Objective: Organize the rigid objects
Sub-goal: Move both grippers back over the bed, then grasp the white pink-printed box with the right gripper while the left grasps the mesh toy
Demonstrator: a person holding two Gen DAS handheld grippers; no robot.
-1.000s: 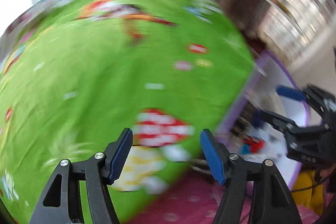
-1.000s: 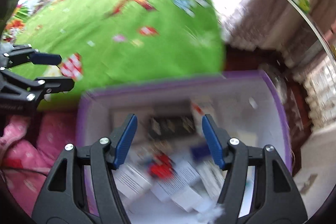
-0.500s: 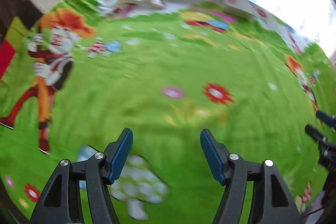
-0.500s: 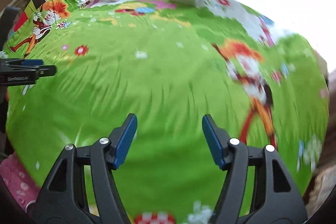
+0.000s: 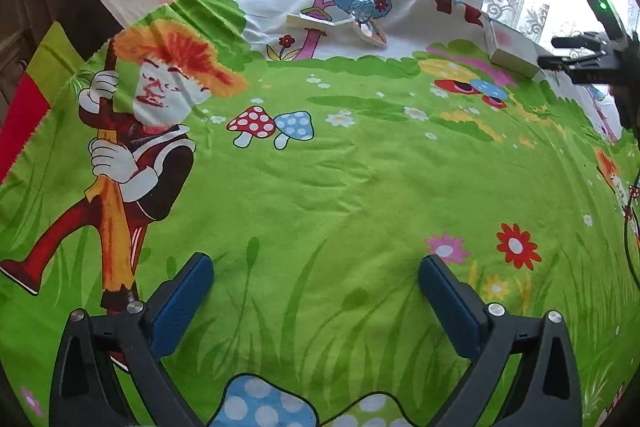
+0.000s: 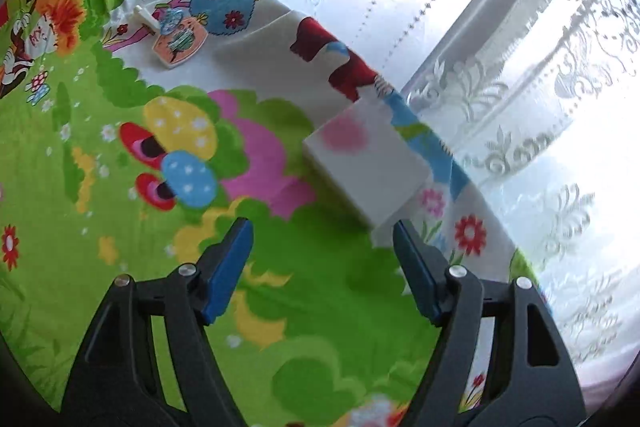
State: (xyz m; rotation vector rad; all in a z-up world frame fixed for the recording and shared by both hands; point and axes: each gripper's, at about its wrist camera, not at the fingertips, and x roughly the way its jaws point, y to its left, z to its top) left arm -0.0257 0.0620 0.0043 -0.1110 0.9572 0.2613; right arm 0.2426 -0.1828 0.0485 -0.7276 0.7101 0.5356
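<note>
Lace curtains are glowing behind a bright green cartoon sheet. A white box with a pink blot is lying near its far edge, slightly blurred, just ahead of the right gripper, whose jaws are opening, empty. Farther back, small flat packets are hard to identify. The left gripper is spreading wide over bare sheet.

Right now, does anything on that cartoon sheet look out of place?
Nothing is spilled or broken. A white box lies askew near the sheet's far edge by the curtain, and a small packet lies apart at the far end.
</note>
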